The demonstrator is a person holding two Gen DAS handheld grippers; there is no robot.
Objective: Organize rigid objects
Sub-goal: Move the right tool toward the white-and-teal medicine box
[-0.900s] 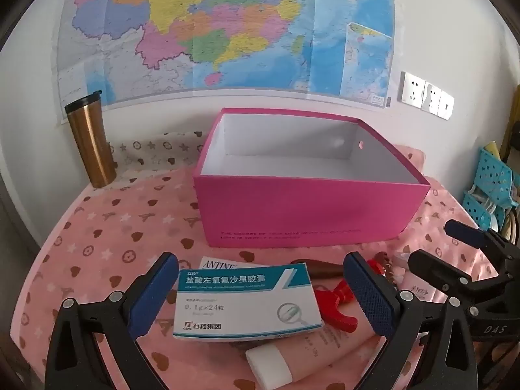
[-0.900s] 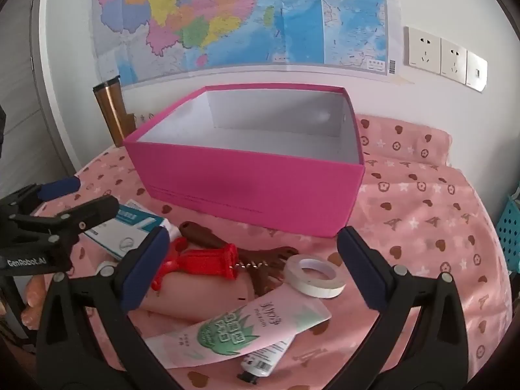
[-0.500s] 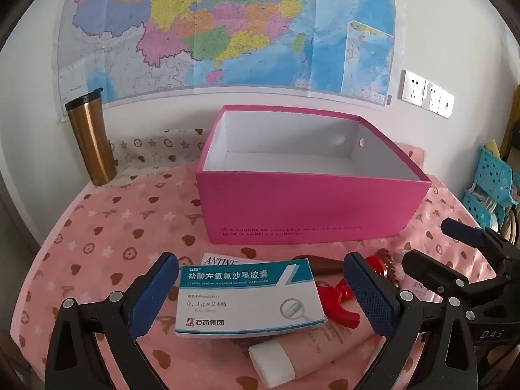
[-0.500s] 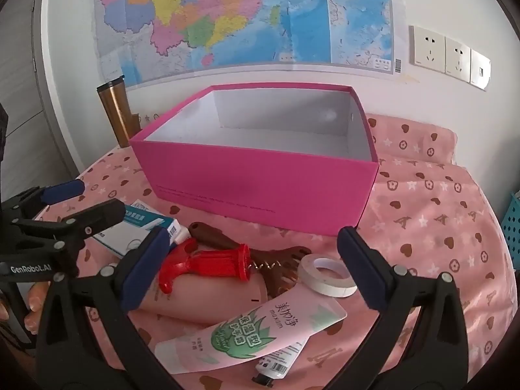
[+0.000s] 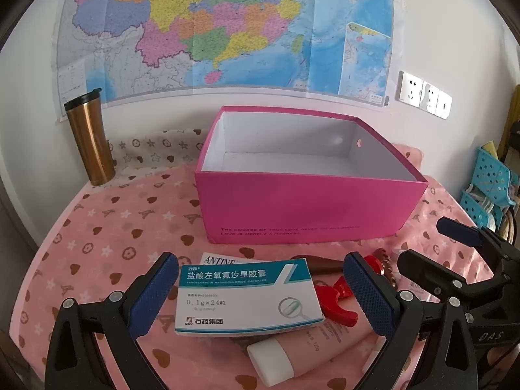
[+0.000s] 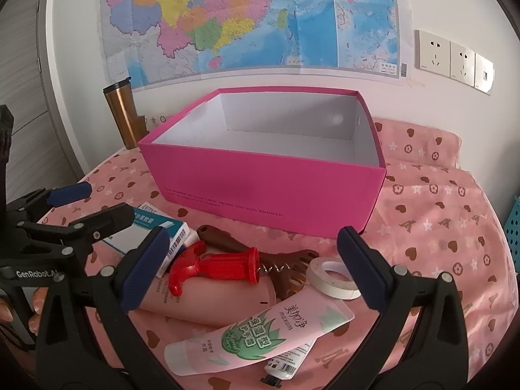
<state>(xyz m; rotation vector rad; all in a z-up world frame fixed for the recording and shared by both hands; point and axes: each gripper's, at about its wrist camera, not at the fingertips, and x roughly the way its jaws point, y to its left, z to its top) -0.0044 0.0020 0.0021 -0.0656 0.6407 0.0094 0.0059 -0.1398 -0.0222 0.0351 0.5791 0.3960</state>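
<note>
Fingers of both tools stand wide apart, clamping nothing. Left gripper [image 5: 260, 295] hovers over a white-and-teal medicine box [image 5: 248, 295] lying on the pink tablecloth [image 5: 107, 227]. Just right of that box lie a red corkscrew [image 6: 214, 265], a brown wooden comb [image 6: 286, 271] and a roll of white tape [image 6: 331, 279], with the right gripper [image 6: 252, 268] poised above them and a pink aloe tube [image 6: 260, 331] nearest the camera. Behind the clutter sits the pink storage box [image 6: 266, 191], open-topped with nothing visible inside, a bronze tumbler [image 5: 89, 139] off to its left.
</note>
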